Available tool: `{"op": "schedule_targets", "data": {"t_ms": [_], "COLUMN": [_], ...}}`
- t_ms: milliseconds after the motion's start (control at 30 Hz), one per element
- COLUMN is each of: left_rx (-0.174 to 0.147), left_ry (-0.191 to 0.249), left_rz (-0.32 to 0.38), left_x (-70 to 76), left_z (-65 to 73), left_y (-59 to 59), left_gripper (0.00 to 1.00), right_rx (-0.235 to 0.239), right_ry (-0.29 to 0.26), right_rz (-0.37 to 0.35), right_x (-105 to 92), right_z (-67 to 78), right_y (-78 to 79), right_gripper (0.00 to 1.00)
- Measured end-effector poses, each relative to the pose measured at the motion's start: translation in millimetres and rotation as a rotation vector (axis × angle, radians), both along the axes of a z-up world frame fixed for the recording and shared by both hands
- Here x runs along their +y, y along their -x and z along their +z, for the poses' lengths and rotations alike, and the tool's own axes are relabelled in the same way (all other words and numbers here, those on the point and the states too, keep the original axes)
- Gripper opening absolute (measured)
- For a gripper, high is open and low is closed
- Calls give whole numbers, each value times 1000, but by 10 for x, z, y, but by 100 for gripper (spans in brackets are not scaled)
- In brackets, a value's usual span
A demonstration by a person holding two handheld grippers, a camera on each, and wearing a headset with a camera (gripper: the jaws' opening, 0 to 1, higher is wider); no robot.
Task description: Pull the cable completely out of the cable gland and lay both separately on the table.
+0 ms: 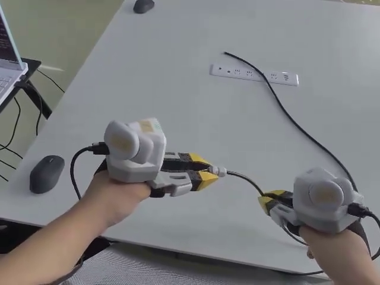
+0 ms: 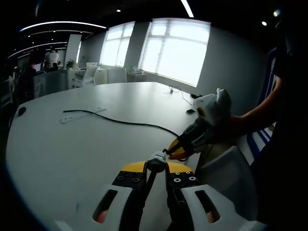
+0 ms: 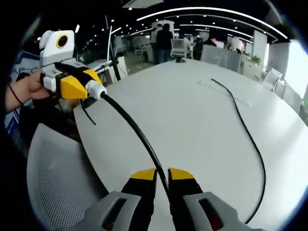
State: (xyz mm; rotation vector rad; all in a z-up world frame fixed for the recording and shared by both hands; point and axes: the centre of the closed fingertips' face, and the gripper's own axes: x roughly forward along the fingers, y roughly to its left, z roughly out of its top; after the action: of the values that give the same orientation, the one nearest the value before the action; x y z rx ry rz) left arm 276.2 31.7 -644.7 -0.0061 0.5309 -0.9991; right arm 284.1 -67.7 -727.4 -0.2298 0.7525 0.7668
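Note:
A small white cable gland [image 1: 219,171] sits pinched between the yellow tips of my left gripper [image 1: 209,171], held above the table's near edge. A black cable [image 1: 244,177] runs out of the gland to my right gripper [image 1: 265,200], which is shut on it a short way along. In the left gripper view the gland [image 2: 156,160] sticks up between the jaws, with the right gripper [image 2: 179,148] just beyond. In the right gripper view the cable [image 3: 136,129] stretches from my right gripper [image 3: 162,175] to the gland [image 3: 96,91] in the left gripper [image 3: 82,85].
The white table [image 1: 178,113] carries a white power strip [image 1: 254,74] with a long black cord [image 1: 303,132] trailing to the right. A dark mouse [image 1: 46,173] lies at the left edge, another mouse [image 1: 143,5] at the far end. A laptop [image 1: 8,59] stands off to the left.

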Motion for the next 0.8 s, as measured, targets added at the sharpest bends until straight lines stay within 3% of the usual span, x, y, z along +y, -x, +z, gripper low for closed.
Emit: {"op": "schedule_targets", "data": {"t_ms": [100, 233, 333, 500, 600, 667, 800], "left_rx": [1, 2, 3, 3, 6, 8, 10], "left_ry": [-5, -6, -5, -5, 0, 3, 1], "left_rz": [0, 0, -2, -5, -3, -3, -3], "left_x": [10, 6, -7, -7, -12, -14, -8], "left_z": [-7, -3, 6, 8, 13, 12, 5], "left_y": [11, 25, 29, 25, 24, 27, 29], "left_gripper": [15, 15, 15, 15, 15, 15, 15], "right_rx": [-58, -153, -235, -326, -355, -350, -402], "right_ry": [-4, 42, 101, 118, 136, 135, 144], "right_rz": [52, 166, 242, 336, 366, 373, 415], "right_x": [45, 194, 309, 557, 637, 674, 752], "right_z": [149, 327, 450, 641, 650, 637, 688], "right_y": [21, 61, 53, 54, 39, 36, 44], "right_gripper": [12, 19, 17, 17, 15, 15, 12]}}
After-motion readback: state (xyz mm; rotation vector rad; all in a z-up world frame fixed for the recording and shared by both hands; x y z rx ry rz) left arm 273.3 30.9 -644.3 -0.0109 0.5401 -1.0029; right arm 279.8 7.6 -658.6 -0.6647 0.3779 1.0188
